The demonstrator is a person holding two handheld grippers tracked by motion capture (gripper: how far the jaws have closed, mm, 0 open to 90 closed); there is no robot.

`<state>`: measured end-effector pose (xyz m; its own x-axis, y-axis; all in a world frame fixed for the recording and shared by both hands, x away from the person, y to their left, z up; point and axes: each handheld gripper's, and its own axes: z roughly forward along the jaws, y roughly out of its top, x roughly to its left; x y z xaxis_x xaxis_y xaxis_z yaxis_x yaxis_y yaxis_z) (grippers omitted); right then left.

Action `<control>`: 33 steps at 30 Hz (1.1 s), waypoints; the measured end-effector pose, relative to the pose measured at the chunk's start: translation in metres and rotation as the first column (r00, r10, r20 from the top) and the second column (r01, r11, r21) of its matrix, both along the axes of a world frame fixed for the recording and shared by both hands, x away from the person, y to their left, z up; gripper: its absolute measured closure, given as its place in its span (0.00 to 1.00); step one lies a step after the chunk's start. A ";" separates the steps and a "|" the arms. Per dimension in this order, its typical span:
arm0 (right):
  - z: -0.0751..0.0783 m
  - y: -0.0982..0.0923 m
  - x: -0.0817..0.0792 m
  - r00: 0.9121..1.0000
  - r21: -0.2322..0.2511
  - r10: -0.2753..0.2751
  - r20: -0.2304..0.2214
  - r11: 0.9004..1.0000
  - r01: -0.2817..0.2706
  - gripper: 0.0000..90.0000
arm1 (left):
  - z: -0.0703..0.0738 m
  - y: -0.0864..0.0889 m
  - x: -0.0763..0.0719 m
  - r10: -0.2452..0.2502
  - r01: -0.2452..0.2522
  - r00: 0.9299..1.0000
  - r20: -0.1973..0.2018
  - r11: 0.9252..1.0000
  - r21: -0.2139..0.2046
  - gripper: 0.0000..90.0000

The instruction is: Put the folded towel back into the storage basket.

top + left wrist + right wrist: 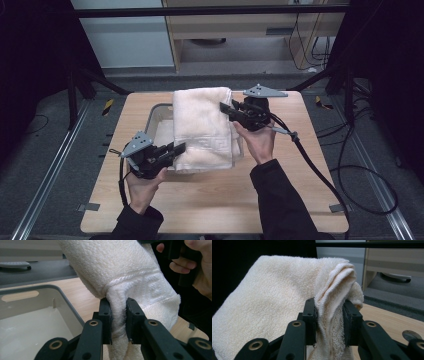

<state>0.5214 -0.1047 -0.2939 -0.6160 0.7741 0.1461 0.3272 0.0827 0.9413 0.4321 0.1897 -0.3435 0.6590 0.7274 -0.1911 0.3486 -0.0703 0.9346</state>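
High view, read left to right: left gripper (176, 148) sits at the near left corner of the folded towel (205, 125), which is stretched between both tools over a pale plastic bin (156, 114) on the wooden table (210, 200); right gripper (226, 108) is on the far right edge of the cloth. Left gripper view: jaws nearly closed, pinching a thick bunched fold of towel (140, 287) between the pads, so the gap left is just the cloth's thickness; the bin (60, 296) lies below and left of the jaws, its floor bare, and the other hand shows beyond the towel to the upper right. Right gripper view: jaws likewise clamped down on several stacked layers of towel (274, 302), with the broad face of the cloth spreading away left of the jaws and the table (387, 317) to their right and below. Judgement: the step in hand looks like carrying the folded towel with a two-point grip, held above the bin rather than resting in it; whether it is going in or coming out cannot be told. Next move calls for both grippers travelling together at matched height so the fold does not sag or slip from either pinch
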 end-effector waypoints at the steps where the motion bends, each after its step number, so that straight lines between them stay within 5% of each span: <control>1: 0.000 0.001 0.000 1.000 0.000 0.001 0.002 1.000 -0.001 0.76 | 0.001 0.001 0.000 0.006 -0.006 1.000 -0.001 1.000 0.001 0.85; 33: 0.015 0.060 0.018 0.999 -0.021 0.010 0.044 1.000 -0.009 0.76 | 0.008 0.047 0.008 0.110 -0.109 0.994 0.002 0.994 -0.028 0.85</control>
<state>0.5389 -0.0446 -0.2792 -0.6287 0.7708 0.1025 0.2848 0.1056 0.9527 0.4403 0.2371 -0.3355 0.5765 0.7896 -0.2101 0.3491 -0.0056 0.9371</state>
